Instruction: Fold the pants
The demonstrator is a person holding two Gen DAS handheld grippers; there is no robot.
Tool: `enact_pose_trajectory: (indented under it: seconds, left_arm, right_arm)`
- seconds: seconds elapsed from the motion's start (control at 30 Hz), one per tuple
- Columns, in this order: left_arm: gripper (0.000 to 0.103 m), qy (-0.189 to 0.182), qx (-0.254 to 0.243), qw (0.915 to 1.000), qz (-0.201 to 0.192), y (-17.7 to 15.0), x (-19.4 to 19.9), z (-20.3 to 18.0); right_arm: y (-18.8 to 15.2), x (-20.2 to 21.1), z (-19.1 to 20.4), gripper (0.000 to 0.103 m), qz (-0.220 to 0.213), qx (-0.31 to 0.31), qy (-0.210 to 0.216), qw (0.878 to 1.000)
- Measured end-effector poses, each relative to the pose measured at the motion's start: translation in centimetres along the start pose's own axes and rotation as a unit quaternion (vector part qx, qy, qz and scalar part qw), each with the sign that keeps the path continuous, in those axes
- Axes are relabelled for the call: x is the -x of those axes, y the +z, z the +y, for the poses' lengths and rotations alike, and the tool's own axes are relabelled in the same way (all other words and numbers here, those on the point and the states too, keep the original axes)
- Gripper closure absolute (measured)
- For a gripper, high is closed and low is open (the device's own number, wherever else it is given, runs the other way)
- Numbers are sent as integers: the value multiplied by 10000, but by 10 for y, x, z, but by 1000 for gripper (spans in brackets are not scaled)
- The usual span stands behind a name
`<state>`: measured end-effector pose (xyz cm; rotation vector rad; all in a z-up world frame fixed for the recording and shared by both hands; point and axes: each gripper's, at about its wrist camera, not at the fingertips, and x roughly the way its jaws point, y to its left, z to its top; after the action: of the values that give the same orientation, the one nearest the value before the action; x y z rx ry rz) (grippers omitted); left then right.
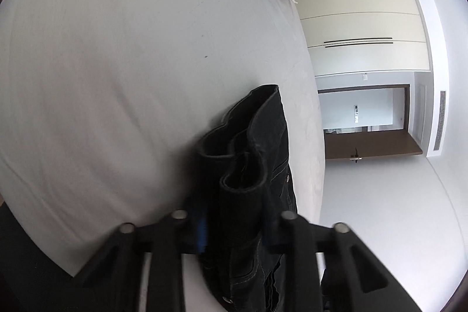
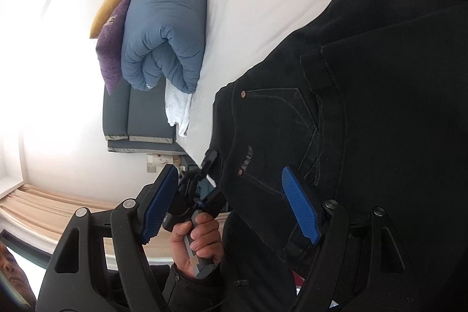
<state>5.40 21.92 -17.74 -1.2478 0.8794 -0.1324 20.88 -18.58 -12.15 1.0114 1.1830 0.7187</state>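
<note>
Black denim pants [image 2: 365, 95] lie on the white bed [image 2: 248, 5], with a pocket and rivets facing up. In the left wrist view a bunched, folded edge of the pants [image 1: 251, 160] stands up between the fingers of my left gripper [image 1: 237, 227], which is shut on it. The right wrist view shows that left gripper [image 2: 204, 183], held by a hand [image 2: 199, 239], at the pants' edge. My right gripper [image 2: 231, 203] is open. One of its blue pads [image 2: 299, 209] hovers over the pants, while the other pad [image 2: 161, 203] is off the cloth.
A rolled blue duvet [image 2: 163, 28] lies at the head of the bed, with a purple cushion [image 2: 112, 48] and a yellow cushion [image 2: 109, 8] beside it. A grey bench [image 2: 140, 119] stands past the bed edge. Wardrobe doors [image 1: 359, 19] and a doorway [image 1: 365, 122] lie beyond.
</note>
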Motion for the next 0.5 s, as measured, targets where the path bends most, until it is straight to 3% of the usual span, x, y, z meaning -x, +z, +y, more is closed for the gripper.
enact_pose_trajectory:
  seconds: [0.2, 0.27, 0.33, 0.43, 0.5]
  left_arm:
    - [85, 11, -403, 9990, -192, -7, 7, -22]
    - [86, 20, -508, 9985, -223, -10, 12, -30]
    - [86, -3, -639, 9976, -248, -13, 14, -40]
    - [86, 16, -906, 9955, -289, -19, 18, -57]
    - [86, -5, -987, 9947, -294, -21, 19, -64]
  right_arm:
    - [20, -11, 9, 29, 128, 155, -426, 9989]
    - [27, -21, 6, 29, 264, 121, -709, 9971]
    - [34, -36, -8, 31, 513, -55, -1307, 9901]
    - [41, -41, -21, 31, 465, -245, -1222, 9911]
    - [41, -45, -17, 31, 495, -85, -1396, 9889]
